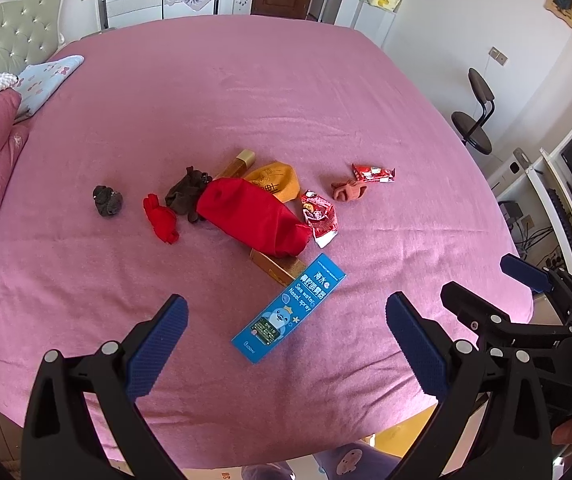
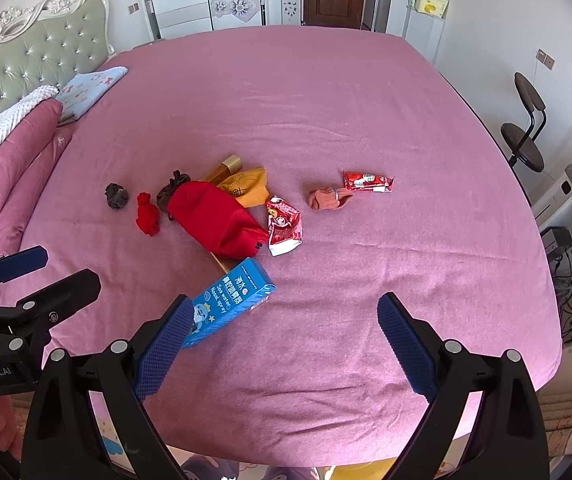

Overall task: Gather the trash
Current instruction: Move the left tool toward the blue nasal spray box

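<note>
Where the wide pink bedsheet [image 1: 286, 92] spreads across the whole bed, a heap of clutter near its middle. Largest in the heap: a red fabric pouch [image 1: 253, 216] lying slantwise, over a gold cardboard box [image 1: 275, 268] and against a crumpled orange cloth [image 1: 275, 182]. Next in size: a flat blue cardboard nasal-spray box [image 1: 288, 310], nearest the viewer, one end touching the gold box, flat on the sheet ahead of the left gripper [image 1: 286, 344]. Left gripper: jaws spread wide, nothing between the blue pads. Right gripper [image 2: 281, 344]: likewise wide apart and empty, its left pad overlapping the blue box's near end in the right wrist view; contact not clear. Then a crumpled red-and-white snack wrapper [image 1: 320, 216] just right of the pouch, and a dark brown sock [image 1: 185, 196] at the pouch's far-left end. Well apart to the right: a second red snack wrapper [image 1: 374, 173] touching a bunched rust-pink sock [image 1: 346, 191]. Left of the pouch: a small red sock [image 1: 159, 218], then a balled dark grey sock [image 1: 107, 200], apart from the rest.
</note>
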Available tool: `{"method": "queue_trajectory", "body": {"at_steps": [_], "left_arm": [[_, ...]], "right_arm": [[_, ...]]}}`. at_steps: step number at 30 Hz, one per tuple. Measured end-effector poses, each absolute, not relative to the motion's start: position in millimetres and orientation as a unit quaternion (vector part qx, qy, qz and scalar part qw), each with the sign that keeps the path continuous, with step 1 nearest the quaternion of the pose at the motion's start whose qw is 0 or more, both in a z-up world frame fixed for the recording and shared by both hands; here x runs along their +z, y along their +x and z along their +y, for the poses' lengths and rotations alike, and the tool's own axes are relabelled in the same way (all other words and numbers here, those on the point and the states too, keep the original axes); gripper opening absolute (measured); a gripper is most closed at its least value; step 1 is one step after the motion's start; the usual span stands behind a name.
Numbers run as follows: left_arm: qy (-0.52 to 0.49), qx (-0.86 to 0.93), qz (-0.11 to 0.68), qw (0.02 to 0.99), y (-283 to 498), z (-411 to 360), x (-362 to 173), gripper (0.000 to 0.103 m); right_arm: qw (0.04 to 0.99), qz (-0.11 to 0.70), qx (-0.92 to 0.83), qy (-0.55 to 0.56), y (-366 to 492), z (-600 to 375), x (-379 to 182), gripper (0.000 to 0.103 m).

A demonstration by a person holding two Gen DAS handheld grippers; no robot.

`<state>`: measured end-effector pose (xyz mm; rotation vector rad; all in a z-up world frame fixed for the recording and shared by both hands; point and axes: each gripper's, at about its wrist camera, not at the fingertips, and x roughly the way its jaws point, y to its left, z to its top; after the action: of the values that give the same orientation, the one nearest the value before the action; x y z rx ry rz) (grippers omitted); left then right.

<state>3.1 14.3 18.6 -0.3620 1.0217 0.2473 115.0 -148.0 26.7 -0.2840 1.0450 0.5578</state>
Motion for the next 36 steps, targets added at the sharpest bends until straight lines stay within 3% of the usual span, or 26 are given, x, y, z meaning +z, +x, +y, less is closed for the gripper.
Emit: {"method": "queue_trajectory", "body": {"at_steps": [36], "left_arm": [[-0.152,0.093,0.536,0.825,12.6,0.8,-19.3,0.099]], "right_arm": [[0.798,0.537,0.231,-0.144,127.6,-164.6,-6.4,0.090]]}}
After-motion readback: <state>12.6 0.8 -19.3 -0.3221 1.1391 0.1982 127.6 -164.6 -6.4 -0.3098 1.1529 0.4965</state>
